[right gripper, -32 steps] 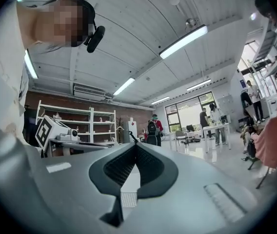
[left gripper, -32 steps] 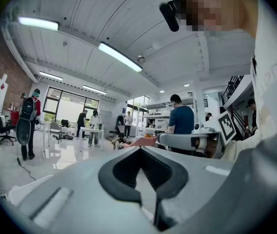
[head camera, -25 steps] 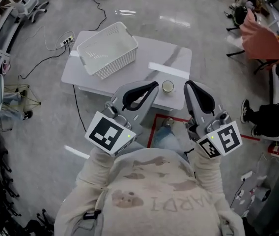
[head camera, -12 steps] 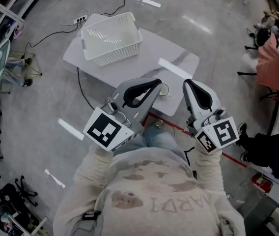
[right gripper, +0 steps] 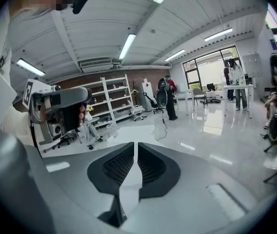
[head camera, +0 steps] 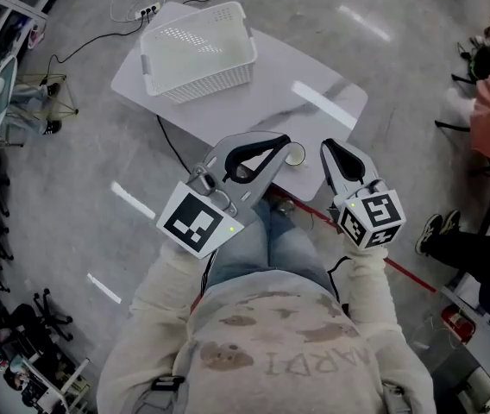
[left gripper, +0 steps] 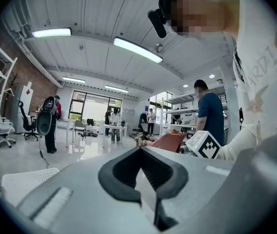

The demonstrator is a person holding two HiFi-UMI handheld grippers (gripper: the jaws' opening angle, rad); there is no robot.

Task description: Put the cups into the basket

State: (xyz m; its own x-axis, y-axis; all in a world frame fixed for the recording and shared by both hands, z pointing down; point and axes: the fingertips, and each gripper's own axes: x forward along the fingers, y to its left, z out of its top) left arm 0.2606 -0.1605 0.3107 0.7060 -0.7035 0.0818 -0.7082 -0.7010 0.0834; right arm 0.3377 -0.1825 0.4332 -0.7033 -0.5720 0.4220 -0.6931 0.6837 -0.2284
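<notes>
A white slatted basket [head camera: 197, 50] stands empty at the far left end of the white table [head camera: 258, 102]. One small pale cup [head camera: 294, 154] sits upright near the table's front edge. My left gripper [head camera: 279, 141] hangs over that edge just left of the cup, its jaws shut [left gripper: 139, 150] on nothing. My right gripper [head camera: 326, 148] is just right of the cup, also shut [right gripper: 135, 146] and empty. Both point level across the room, so their own views miss the cup. The basket's rim [left gripper: 26, 179] shows low left in the left gripper view.
A cable and power strip [head camera: 146, 10] lie on the floor behind the table. Red tape [head camera: 405, 274] marks the floor to the right. Shelving [head camera: 8, 102] lines the left side. People [left gripper: 113, 123] stand at far desks; a seated person's legs [head camera: 465, 240] are at the right.
The head view has swung, so the table and basket now sit further up and left. Both grippers stay shut in front of the chest. The cup has not moved.
</notes>
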